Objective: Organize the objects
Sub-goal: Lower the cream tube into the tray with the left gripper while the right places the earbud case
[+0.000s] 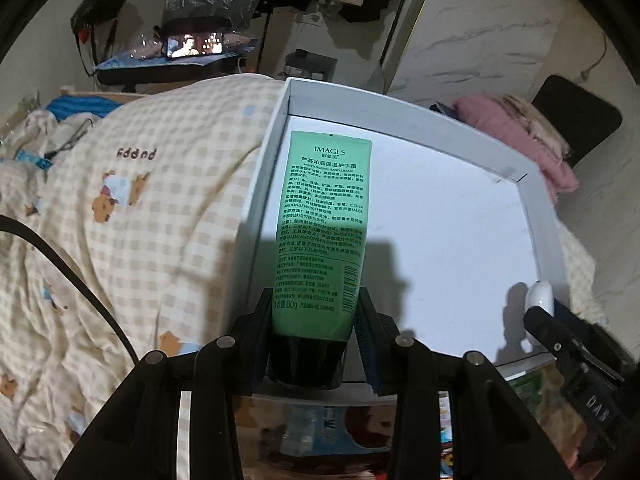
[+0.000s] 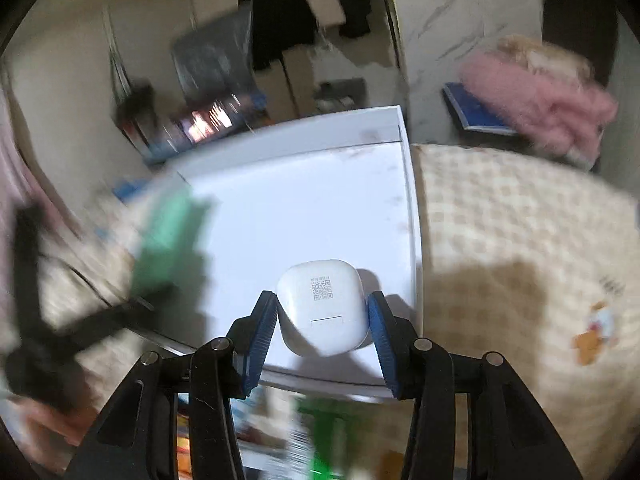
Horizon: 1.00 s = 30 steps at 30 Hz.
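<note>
While the left gripper (image 1: 314, 312) is pinching a green hand cream tube (image 1: 326, 220) down near its black cap (image 1: 306, 362), the tube is sticking out forward over the white box (image 1: 540, 216), along the box's left wall. The jaws are sitting narrow and snug against both sides of the tube, so that grip looks solid to me.

Over on the other side, the right gripper (image 2: 322, 320) is bracketing a white earbuds case (image 2: 322, 308), the one with the little QR code on it. Its blue pads (image 2: 262, 336) are sitting right at the case's sides, the left one looks to be touching, and the right one has a thin sliver next to it, so honestly I can't tell whether it's actually clamping or just letting go. The case is over the near right part of the box floor, close to the right wall; whether it's resting on the floor or hovering just above, can't say.

Everything's happening on a bed with a checkered bear-print quilt (image 1: 140, 200). The box floor is otherwise looking bare, so I'm guessing we're early on: neither item is clearly dropped off yet. Some colourful packaged stuff (image 1: 340, 428) is sitting blurry below the box's near edge, probably waiting its turn.
</note>
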Tool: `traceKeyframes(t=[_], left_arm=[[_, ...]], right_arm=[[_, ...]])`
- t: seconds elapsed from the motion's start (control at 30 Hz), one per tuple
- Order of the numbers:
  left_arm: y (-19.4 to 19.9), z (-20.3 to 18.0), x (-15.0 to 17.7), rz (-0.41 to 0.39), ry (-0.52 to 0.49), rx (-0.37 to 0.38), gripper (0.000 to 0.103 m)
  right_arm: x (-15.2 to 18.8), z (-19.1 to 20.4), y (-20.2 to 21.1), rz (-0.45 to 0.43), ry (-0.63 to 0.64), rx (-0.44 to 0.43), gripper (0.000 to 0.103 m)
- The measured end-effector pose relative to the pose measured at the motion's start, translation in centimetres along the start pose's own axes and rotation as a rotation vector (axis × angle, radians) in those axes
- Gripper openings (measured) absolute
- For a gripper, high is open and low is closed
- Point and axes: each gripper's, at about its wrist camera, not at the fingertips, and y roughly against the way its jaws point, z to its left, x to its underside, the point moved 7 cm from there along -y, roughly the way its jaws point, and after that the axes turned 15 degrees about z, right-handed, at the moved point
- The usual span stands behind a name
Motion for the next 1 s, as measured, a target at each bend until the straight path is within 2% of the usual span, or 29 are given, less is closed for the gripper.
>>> traceKeyframes(t=[0.1, 0.2, 0.33, 0.43, 0.57, 0.67, 0.7, 0.77, 0.8, 0.9, 1.0], left_arm=[[-0.2, -0.2, 0.4, 0.007, -0.012, -0.022, 0.041], [-0.4, -0.3, 0.8, 0.017, -0.025, -0.044, 0.042], [-0.5, -0.4, 1.0, 0.016, -0.037, -0.073, 0.042], [-0.4, -0.3, 1.1, 0.015, -0.031, -0.064, 0.043], [0.2, -0.4, 1.0, -0.001, -0.024, -0.008, 0.053], [0.8, -0.8, 0.9, -0.014, -0.034, -0.005, 0.06], [1.1, -0.9, 0.9, -0.025, -0.041, -0.008, 0.064], [1.9, -1.3, 0.9, -0.057, -0.059, -0.014, 0.068], [2.2, -1.4, 0.8, -0.07, -0.063, -0.014, 0.069], [3.4, -1.7, 0.7, -0.1, -0.07, -0.006, 0.07], [4.8, -1.9, 0.6, -0.135, -0.078, -0.005, 0.071]], right_arm=[[0.5, 0.7, -0.7, 0.031, 0.068, 0.124, 0.048], [1.0, 0.7, -1.8, 0.062, 0.1, 0.181, 0.048], [0.9, 0.3, -1.8, 0.064, 0.101, 0.173, 0.048], [0.9, 0.4, -1.7, 0.057, 0.106, 0.178, 0.048], [0.8, 0.5, -1.5, 0.047, 0.114, 0.181, 0.049], [0.9, 1.0, -1.2, 0.042, 0.118, 0.18, 0.049], [0.9, 1.1, -1.1, 0.037, 0.12, 0.178, 0.051], [0.9, 1.5, -0.8, 0.032, 0.129, 0.143, 0.064], [1.0, 1.8, -0.7, 0.03, 0.132, 0.137, 0.065], [0.8, 2.2, 0.0, 0.005, 0.155, 0.156, 0.066], [0.7, 2.5, 1.1, -0.027, 0.148, 0.101, 0.066]])
